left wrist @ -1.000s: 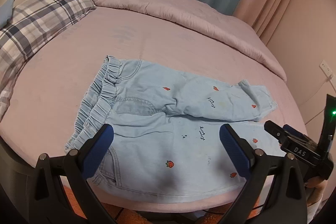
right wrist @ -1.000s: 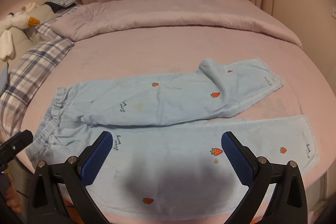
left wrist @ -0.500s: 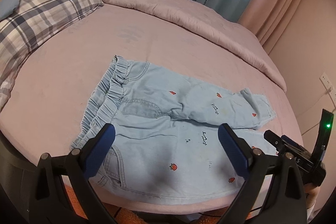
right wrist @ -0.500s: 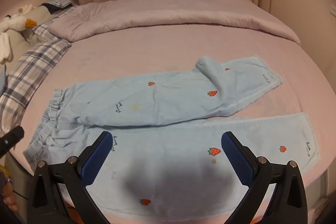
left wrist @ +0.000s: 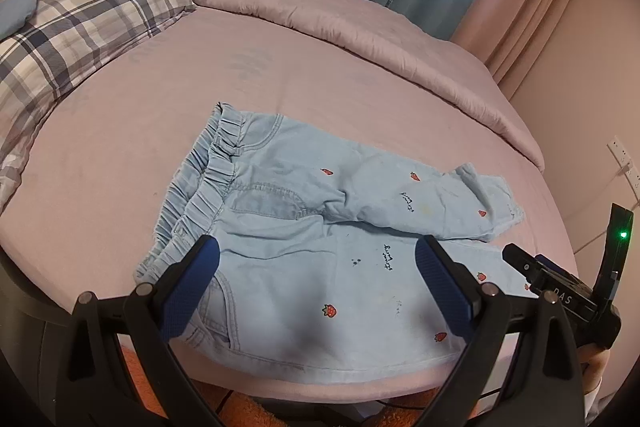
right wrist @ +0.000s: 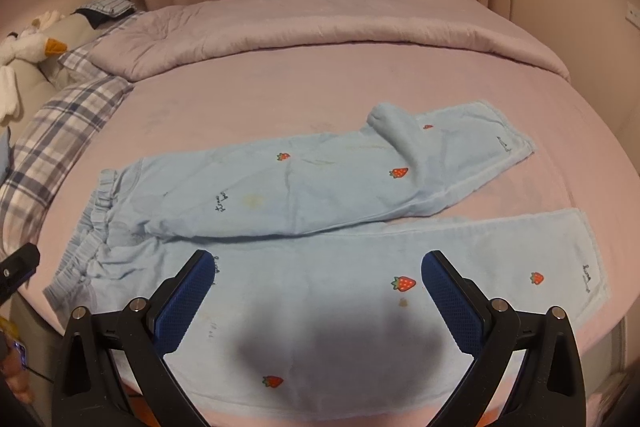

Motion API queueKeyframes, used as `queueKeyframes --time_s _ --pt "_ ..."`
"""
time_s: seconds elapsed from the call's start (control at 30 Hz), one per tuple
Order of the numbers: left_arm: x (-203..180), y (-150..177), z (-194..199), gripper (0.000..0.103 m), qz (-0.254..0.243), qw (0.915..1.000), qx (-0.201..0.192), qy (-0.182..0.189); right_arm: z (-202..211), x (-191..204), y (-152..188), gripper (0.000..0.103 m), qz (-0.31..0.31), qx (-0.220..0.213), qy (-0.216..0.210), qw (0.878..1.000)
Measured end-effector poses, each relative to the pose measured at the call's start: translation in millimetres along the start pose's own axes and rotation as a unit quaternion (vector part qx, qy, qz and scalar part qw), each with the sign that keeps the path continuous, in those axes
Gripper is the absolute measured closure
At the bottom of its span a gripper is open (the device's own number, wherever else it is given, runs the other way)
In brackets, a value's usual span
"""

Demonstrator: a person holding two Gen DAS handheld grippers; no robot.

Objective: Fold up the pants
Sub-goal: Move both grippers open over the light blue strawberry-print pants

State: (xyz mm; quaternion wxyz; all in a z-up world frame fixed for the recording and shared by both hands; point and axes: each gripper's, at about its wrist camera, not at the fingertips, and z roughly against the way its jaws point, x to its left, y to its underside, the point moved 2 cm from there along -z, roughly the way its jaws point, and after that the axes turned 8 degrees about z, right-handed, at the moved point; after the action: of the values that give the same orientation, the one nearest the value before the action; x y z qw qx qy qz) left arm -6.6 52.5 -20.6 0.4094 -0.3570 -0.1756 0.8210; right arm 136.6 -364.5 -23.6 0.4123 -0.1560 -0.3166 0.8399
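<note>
Light blue pants (left wrist: pixel 296 259) with red strawberry prints lie spread flat on the pink bed, waistband to the left, two legs running right. In the right wrist view the pants (right wrist: pixel 320 187) show both legs; the far leg has a rumpled fold near its cuff. My left gripper (left wrist: pixel 316 275) is open and empty, hovering above the near waist and hip area. My right gripper (right wrist: pixel 318 287) is open and empty, hovering above the near leg. The right gripper's body shows at the right edge of the left wrist view (left wrist: pixel 560 291).
The pink bed (left wrist: pixel 140 107) has a rolled lilac quilt (left wrist: pixel 360 15) along the far side and a plaid pillow (left wrist: pixel 80 19) at the left. A stuffed goose (right wrist: pixel 36 47) lies beyond the pillow. Curtains hang behind. The near bed edge runs just under the pants.
Both grippers have drawn back and risen slightly from the pants, so the pants sit lower and smaller in view. The pants have not moved. Both grippers stay open.
</note>
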Motion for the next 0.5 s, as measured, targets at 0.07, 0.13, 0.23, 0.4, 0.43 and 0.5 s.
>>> queueKeyframes --time_s 0.07,0.13,0.23,0.4,0.43,0.5 --pt "-0.4 -0.4 1.8 0.005 -0.004 1.0 -0.002 -0.001 -0.4 -4.0 1.1 0.0 0.0 0.0 0.001 1.0" --pt "-0.4 -1.0 3.6 0.005 -0.005 1.0 -0.005 -0.001 -0.7 -6.4 1.1 0.0 -0.001 0.0 0.004 1.0" --pt "0.5 -1.1 3.9 0.005 -0.005 1.0 -0.006 -0.001 -1.3 -10.8 1.6 0.0 -0.003 0.0 0.006 1.0" --pt "1.6 0.1 1.7 0.005 -0.004 1.0 0.0 -0.001 -2.3 -17.5 2.2 0.0 0.0 0.001 0.006 1.0" --pt "1.5 0.1 1.3 0.005 -0.004 1.0 0.001 -0.001 -2.5 -17.3 2.3 0.0 0.001 0.001 0.006 1.0" --pt "1.6 0.0 0.8 0.005 -0.004 1.0 0.002 -0.002 -2.4 -17.0 1.6 0.0 0.001 0.001 0.007 1.0"
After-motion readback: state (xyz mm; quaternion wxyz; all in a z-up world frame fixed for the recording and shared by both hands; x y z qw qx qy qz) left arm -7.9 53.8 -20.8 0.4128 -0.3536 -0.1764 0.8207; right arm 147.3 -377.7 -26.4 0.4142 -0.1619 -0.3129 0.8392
